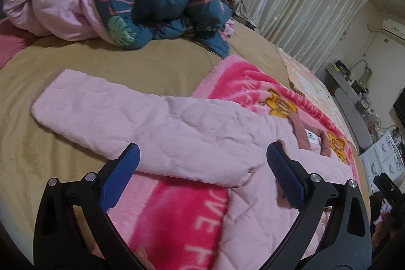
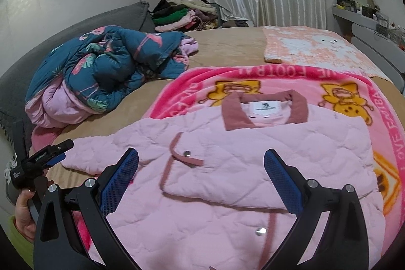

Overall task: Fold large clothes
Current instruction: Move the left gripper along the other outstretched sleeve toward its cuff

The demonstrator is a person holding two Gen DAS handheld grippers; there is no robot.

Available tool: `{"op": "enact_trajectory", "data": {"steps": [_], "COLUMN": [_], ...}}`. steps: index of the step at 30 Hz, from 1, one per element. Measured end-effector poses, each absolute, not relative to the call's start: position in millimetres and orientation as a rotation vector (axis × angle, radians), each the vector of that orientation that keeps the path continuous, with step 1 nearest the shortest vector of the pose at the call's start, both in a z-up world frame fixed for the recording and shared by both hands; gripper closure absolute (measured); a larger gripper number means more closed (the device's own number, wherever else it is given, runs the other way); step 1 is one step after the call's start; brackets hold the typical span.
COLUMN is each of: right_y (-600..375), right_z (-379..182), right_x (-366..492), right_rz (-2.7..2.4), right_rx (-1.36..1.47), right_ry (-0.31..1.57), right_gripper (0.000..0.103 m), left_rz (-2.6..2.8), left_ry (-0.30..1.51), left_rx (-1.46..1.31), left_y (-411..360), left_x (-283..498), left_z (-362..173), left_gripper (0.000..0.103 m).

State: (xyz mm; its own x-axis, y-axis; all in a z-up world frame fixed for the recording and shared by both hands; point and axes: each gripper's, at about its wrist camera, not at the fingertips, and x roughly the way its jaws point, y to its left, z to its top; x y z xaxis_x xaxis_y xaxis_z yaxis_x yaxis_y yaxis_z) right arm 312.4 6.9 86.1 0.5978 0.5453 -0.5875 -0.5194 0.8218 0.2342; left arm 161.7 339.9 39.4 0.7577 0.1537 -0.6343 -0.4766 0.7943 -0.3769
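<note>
Jacket: a pale pink quilted jacket [image 2: 227, 156] lies flat, front up, on the bright pink blanket [image 2: 291, 77], which serves as landmark.
Collar: dusty-rose collar [image 2: 263, 110] with a white label, at the jacket's far end, over the blanket's cartoon figures.
Sleeves: one sleeve [image 1: 106, 108] stretches off the blanket's left edge onto the tan bed sheet [image 1: 126, 60]; the other side is folded in over the chest, in the right wrist view.
Pocket: a rose-trimmed flap with a metal snap [image 2: 187, 153] on the chest.
Left gripper: [image 1: 202, 176] jaws spread wide, nothing between them, above the base of the outstretched sleeve.
Right gripper: [image 2: 201, 179] jaws wide apart, holding nothing, above the jacket's front near the pocket.
Blanket: spread on the bed, jacket on top.
Comforter: a teal flowered, pink-lined comforter [image 2: 101, 67] bunched on the sheet, left of and beyond the blanket.
Beyond the blanket: a peach patterned cloth [image 2: 311, 47], touching its far edge.
</note>
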Motion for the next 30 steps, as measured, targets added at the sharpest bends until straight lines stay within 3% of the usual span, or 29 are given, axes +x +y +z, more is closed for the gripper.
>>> {"op": "enact_trajectory", "data": {"steps": [30], "right_y": [173.2], "right_z": [72.2], "right_x": [277.0], "right_rz": [0.848], "right_rx": [-0.097], "right_ry": [0.740], "right_gripper": [0.004], "left_rz": [0.537], "left_ry": [0.616], "left_rx": [-0.727], "left_y": [438.0], "left_x": [118.0], "left_z": [13.0], "left_gripper": [0.009]}}
